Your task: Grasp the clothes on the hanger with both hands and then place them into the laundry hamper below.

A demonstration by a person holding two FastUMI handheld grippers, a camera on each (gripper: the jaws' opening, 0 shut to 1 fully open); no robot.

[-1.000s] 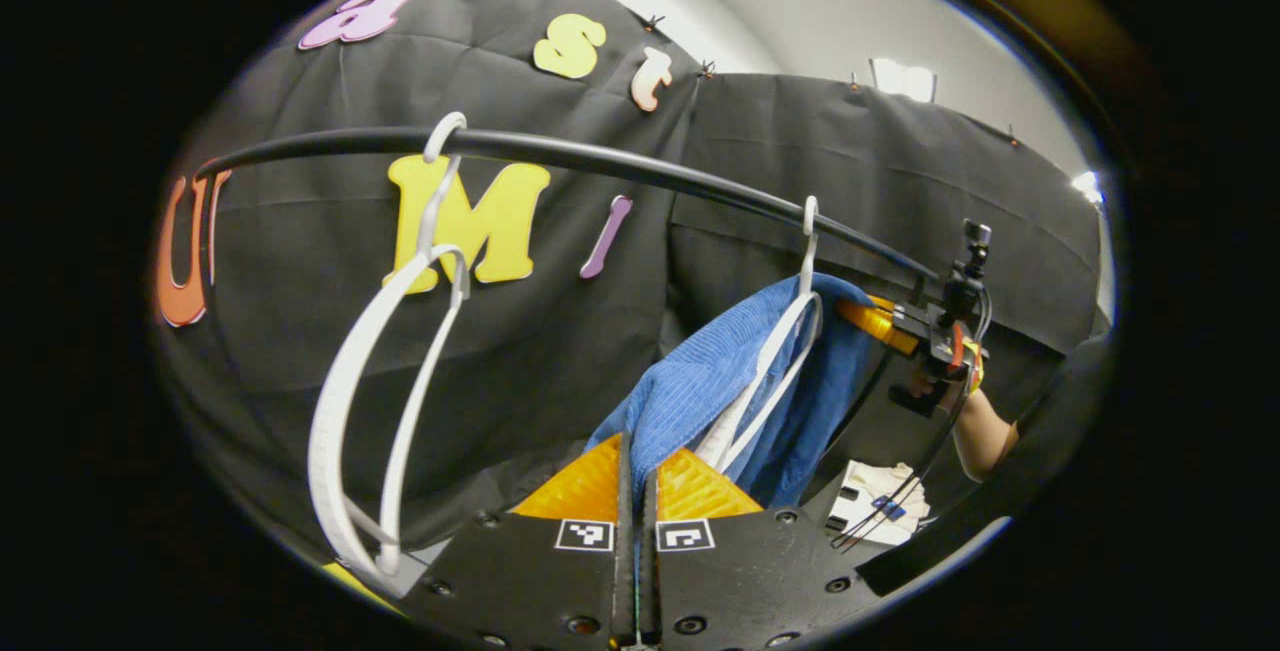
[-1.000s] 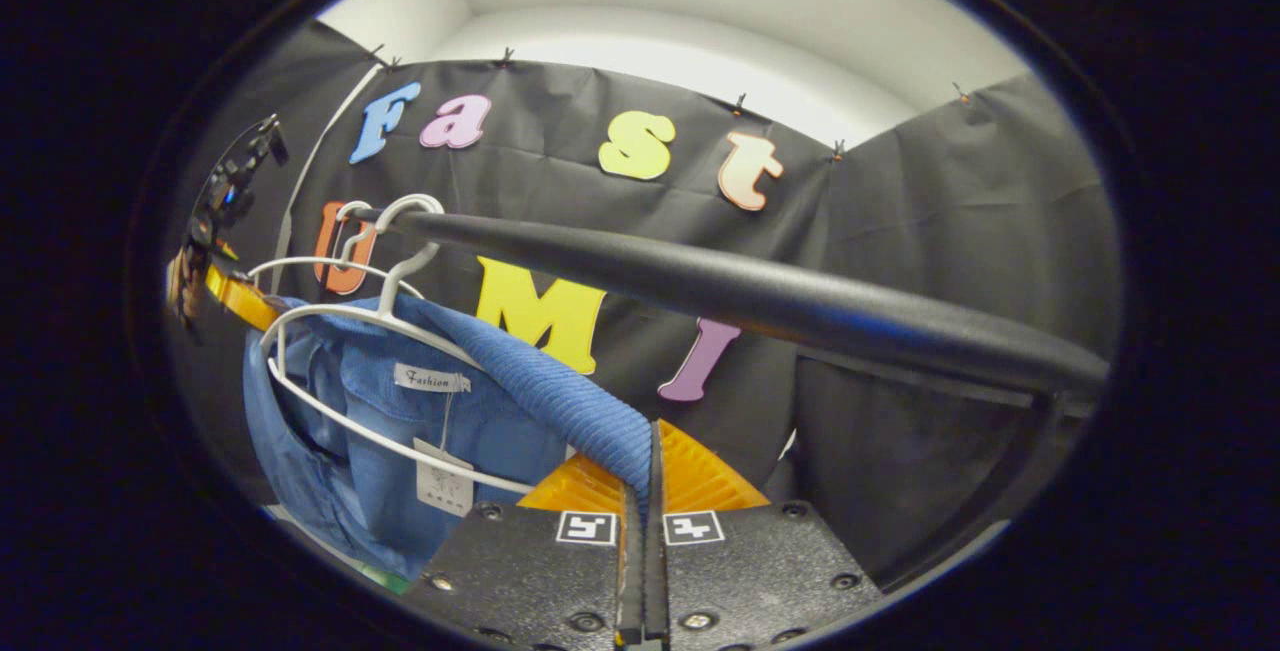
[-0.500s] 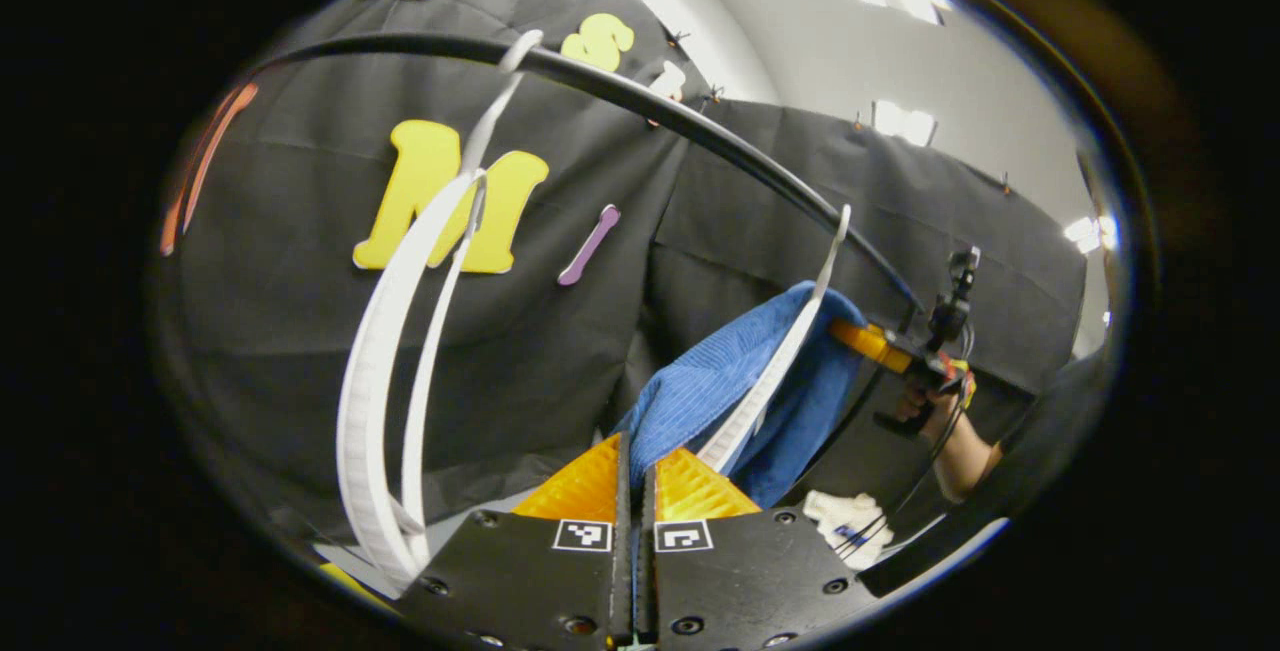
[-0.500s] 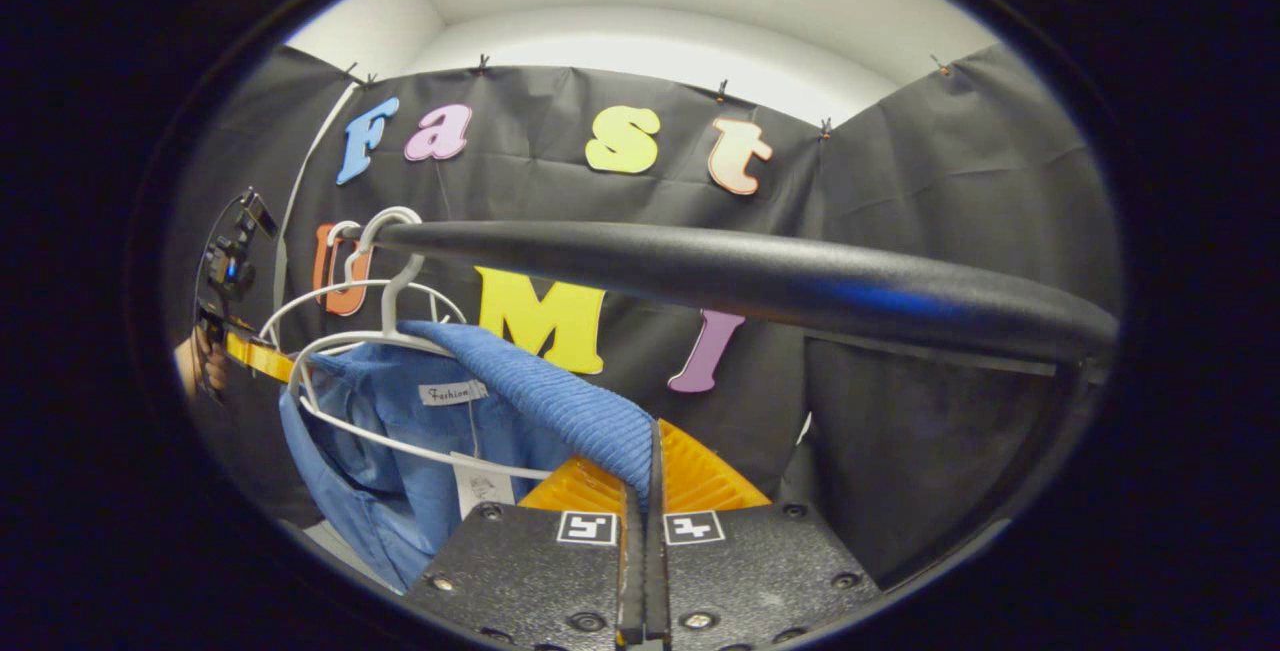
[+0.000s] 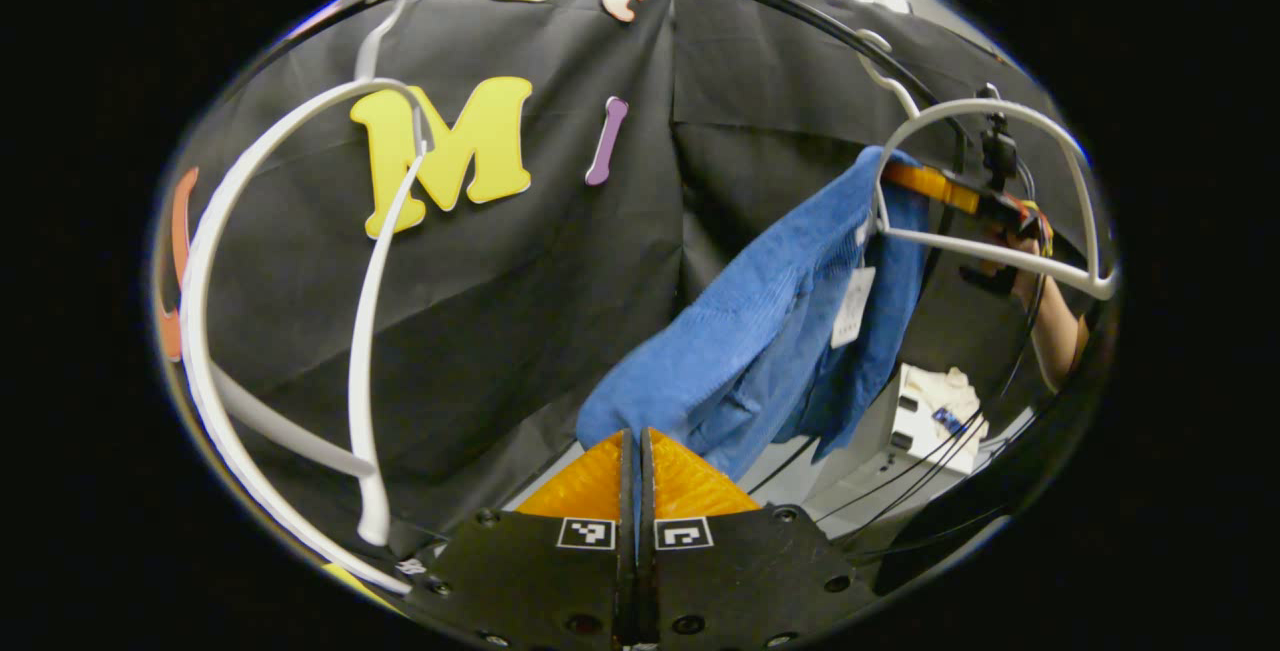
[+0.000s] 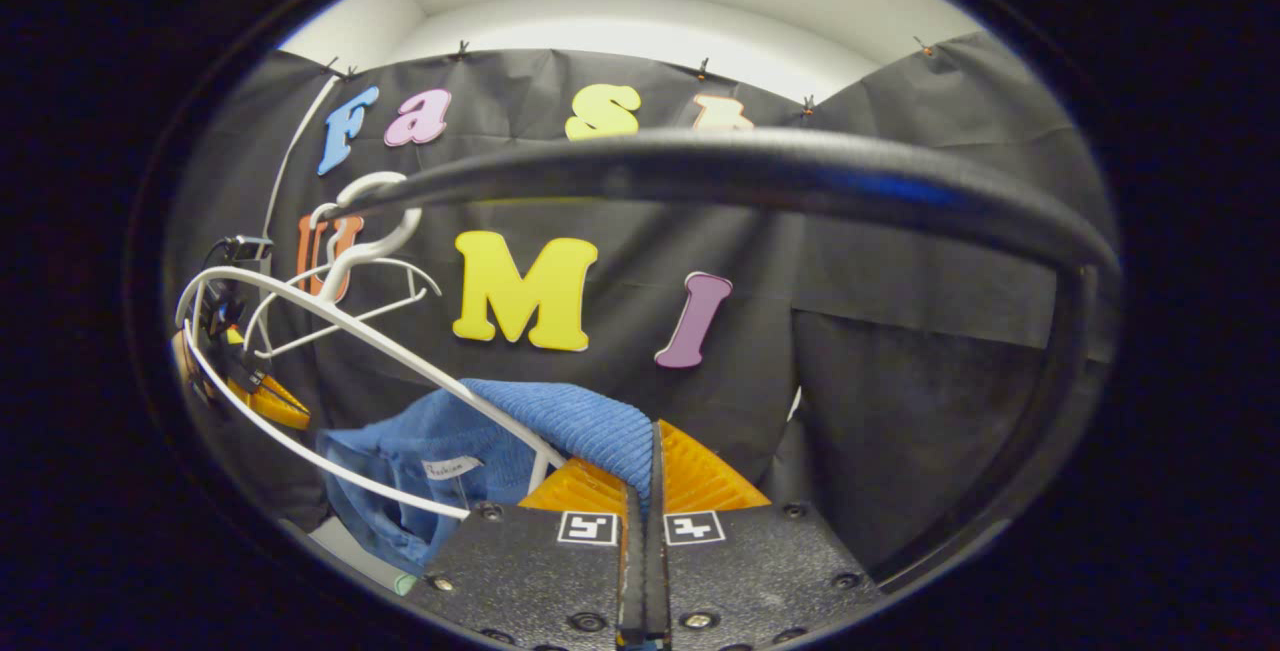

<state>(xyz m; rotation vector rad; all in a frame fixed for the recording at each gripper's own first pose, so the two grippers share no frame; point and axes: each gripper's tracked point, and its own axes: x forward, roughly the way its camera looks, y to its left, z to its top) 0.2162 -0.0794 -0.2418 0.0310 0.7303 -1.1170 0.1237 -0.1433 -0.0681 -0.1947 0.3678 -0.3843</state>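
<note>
With the left gripper (image 5: 636,451) and right gripper (image 6: 650,451) each clamped on the blue garment (image 5: 760,331) stretched between them, its cloth may snag on the white hanger (image 6: 330,331) just above, judging by their closeness.

the blue ribbed garment (image 5: 760,331) hung slack and stretched between both sets of jaws, one end pinched at each. a paper tag dangled from it. it had mostly slid off its white hanger (image 6: 330,351), which hung tilted on the black rail (image 6: 750,171).
</note>
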